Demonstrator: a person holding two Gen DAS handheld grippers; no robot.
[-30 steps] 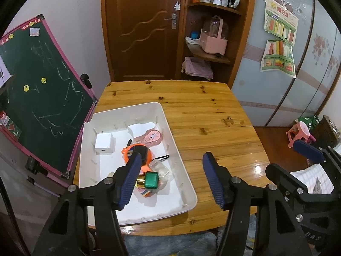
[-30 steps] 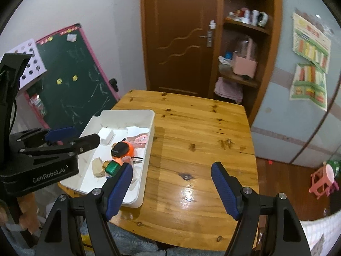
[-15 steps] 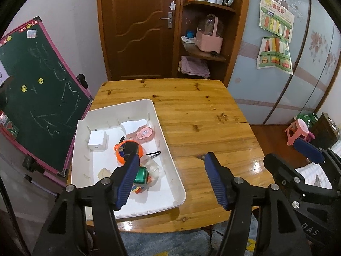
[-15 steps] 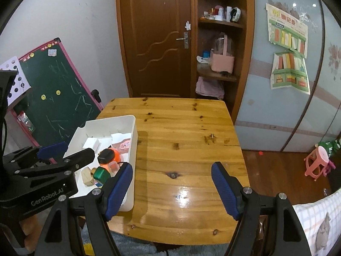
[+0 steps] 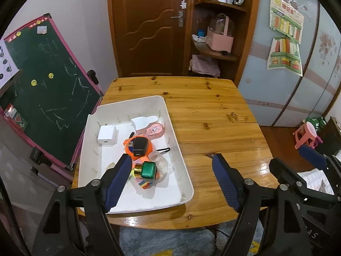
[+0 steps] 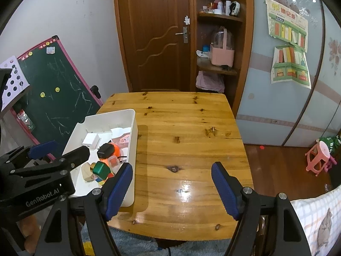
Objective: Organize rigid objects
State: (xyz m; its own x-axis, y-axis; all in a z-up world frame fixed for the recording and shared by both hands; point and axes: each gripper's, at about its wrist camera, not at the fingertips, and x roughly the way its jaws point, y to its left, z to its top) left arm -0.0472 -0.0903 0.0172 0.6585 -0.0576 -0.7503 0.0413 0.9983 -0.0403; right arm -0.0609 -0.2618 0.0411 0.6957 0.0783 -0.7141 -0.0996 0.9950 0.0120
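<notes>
The white tray [image 5: 181, 170] of rigid objects sits lower left of centre in the left wrist frame, on the surface [image 5: 213, 115]. The left gripper [image 5: 170, 179] is nearer; both it and the right gripper [image 6: 171, 186] have fingers wide, empty.

I am holding my left gripper [image 5: 171, 180] and right gripper [image 6: 172, 186] side by side, both spread wide and gripping nothing.

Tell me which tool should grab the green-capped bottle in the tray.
Left. The left tool is open right above the white tray, near the green-capped bottle. The right tool is open over bare table.
</notes>
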